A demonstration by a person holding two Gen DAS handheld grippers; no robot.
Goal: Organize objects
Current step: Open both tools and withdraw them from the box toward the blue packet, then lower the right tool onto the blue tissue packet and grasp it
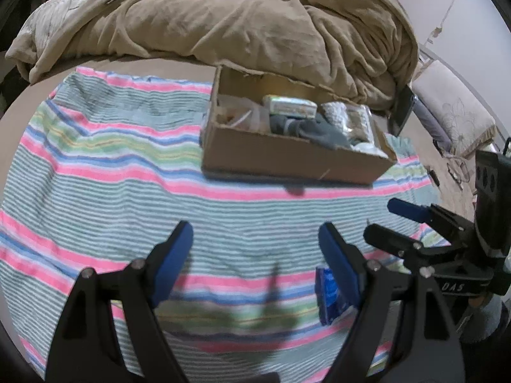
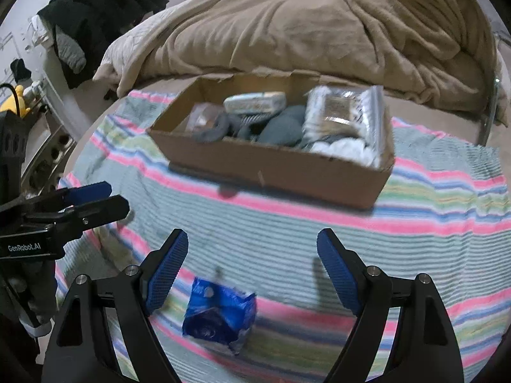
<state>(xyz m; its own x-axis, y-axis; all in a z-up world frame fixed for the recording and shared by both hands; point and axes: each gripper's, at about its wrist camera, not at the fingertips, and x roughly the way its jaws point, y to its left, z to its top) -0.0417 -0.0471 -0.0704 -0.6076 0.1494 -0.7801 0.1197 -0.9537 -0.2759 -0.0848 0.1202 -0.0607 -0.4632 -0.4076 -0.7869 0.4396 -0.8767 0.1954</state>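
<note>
I hold both claws above the striped towel [image 2: 287, 239], each angled down toward the bed. My right gripper [image 2: 252, 249] stands with its jaws spread wide and nothing between the pads. My left gripper [image 1: 255, 242] is likewise spread and empty.

The one loose item is the blue packet [image 2: 220, 312]. It lies flat on the towel at the near edge, just below and between my right fingers, slightly toward the left one. In the left wrist view the same packet is mostly hidden behind my left claw's right finger, so the right claw has the clearer line to it.

The cardboard box [image 2: 287, 172] sits at the far side of the towel, against the rumpled tan blanket [image 2: 319, 32]. It already contains a silver foil pouch [image 2: 345, 111] standing at its right end, grey fabric [image 2: 284, 124] in the middle, and a pale wrapped pack [image 2: 255, 102] toward the far wall. In my judgement the box is the collection point.

The jaws appear spread in readiness for the crinkled packet. Judged next step: lower the right claw over it and close. The wrapper looks soft, so it may deform or slip.
</note>
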